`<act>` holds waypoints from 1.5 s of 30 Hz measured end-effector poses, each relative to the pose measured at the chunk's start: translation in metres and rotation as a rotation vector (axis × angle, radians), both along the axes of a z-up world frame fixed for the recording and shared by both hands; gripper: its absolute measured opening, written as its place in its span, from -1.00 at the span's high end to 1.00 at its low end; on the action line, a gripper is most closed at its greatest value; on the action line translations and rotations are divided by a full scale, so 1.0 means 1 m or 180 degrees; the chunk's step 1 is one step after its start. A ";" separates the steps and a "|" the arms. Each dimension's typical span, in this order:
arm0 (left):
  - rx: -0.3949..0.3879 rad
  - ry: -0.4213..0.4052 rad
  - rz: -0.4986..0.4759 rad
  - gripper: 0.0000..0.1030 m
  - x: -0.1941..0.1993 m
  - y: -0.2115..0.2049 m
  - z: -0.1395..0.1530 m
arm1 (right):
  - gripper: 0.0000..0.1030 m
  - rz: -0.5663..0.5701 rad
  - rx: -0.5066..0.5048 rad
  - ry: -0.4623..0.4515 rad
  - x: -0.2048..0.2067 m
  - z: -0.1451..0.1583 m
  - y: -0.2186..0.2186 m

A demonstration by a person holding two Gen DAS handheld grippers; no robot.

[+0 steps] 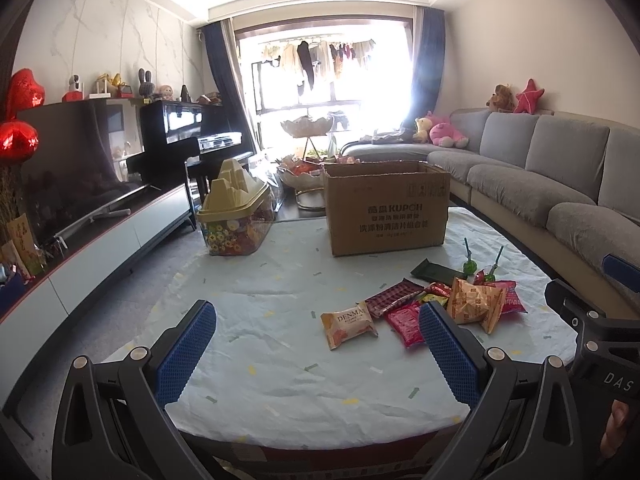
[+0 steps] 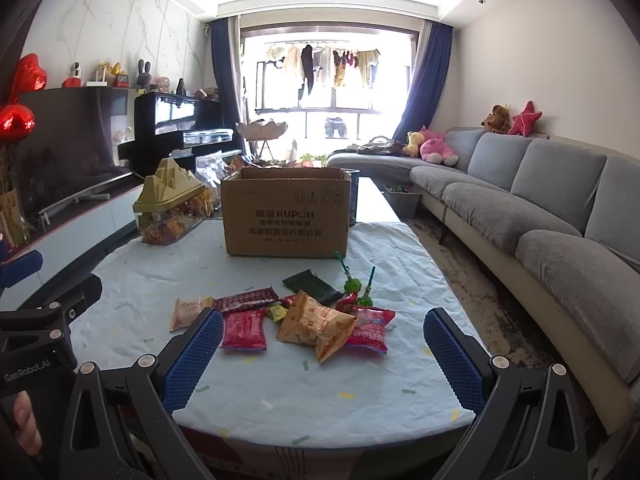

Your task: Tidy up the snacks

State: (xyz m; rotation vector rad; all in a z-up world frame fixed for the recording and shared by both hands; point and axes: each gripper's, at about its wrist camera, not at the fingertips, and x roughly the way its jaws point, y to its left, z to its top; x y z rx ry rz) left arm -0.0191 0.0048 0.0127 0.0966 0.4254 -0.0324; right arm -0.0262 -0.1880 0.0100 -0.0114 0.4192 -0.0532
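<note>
On the table (image 2: 400, 264), a pile of snack packets (image 2: 312, 320) lies before a cardboard box (image 2: 286, 216). The left gripper (image 1: 318, 344) and right gripper (image 2: 324, 344) both gape wide, holding nothing

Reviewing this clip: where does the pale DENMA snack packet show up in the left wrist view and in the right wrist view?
Left wrist view: the DENMA packet lies centre-low on the tablecloth, at the left end of the snack pile, between the open claw's fingers.
Right wrist view: the same packet sits left of centre, partly behind the claw's left finger.
Shared landmark: the cardboard box stands behind the pile in both.
</note>
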 end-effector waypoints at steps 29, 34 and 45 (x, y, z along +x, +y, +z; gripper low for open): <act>0.0046 -0.0087 0.0024 -1.00 -0.003 0.002 0.004 | -0.97 -0.0004 -0.0012 -0.0040 -0.004 0.004 0.002; 0.0045 -0.0084 0.0022 -1.00 -0.003 0.002 0.004 | -0.97 -0.0005 -0.0012 -0.0043 -0.004 0.004 0.002; 0.0038 -0.0069 0.0002 -1.00 -0.002 0.001 0.004 | -0.97 -0.0005 -0.0014 -0.0041 -0.004 0.004 0.002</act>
